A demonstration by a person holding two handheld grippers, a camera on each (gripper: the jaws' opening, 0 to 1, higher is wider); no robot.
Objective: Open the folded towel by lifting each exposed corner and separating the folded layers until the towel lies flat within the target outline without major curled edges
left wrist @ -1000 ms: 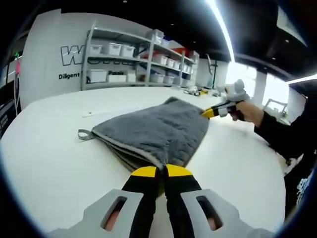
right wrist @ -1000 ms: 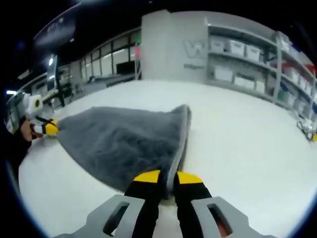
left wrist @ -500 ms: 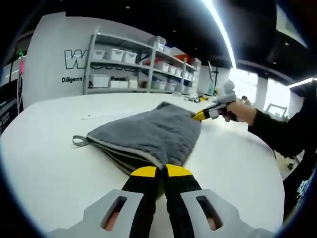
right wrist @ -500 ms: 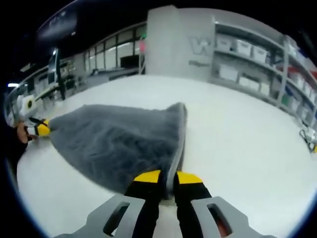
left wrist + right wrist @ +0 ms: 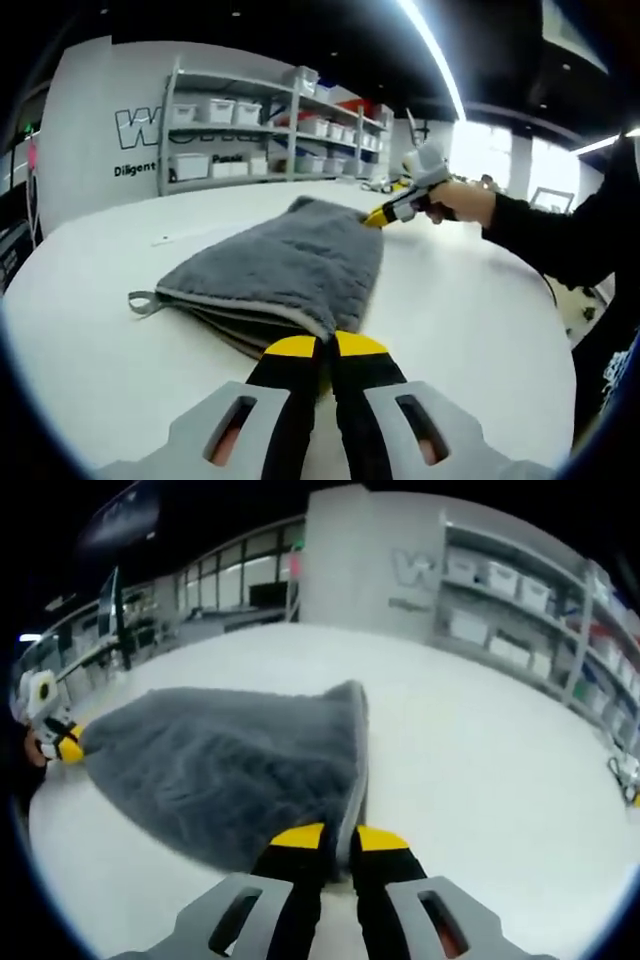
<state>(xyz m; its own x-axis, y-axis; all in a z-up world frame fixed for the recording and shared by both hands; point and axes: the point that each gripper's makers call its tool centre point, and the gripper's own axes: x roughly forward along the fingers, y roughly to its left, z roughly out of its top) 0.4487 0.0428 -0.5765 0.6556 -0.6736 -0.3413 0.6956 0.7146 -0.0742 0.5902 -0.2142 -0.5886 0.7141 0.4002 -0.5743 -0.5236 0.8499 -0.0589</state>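
A grey towel (image 5: 275, 262) lies folded on the white table (image 5: 110, 350), its layers showing along the near edge and a small loop (image 5: 140, 302) sticking out at the left. My left gripper (image 5: 328, 346) is shut on the near corner of the top layer. My right gripper (image 5: 384, 214), held by a hand (image 5: 455, 201), pinches the far corner. In the right gripper view, the right gripper (image 5: 338, 837) is shut on the towel (image 5: 225, 765) at its edge, and the left gripper (image 5: 66, 746) holds the opposite corner at the far left.
The wide white table (image 5: 480, 770) extends around the towel. Shelves with white bins (image 5: 235, 130) stand against the back wall beyond the table. A dark sleeve (image 5: 555, 240) reaches in from the right of the left gripper view.
Both grippers keep their hold on the towel corners. In the left gripper view the right gripper has drifted left and up, and the top layer is stretched between the two grippers.
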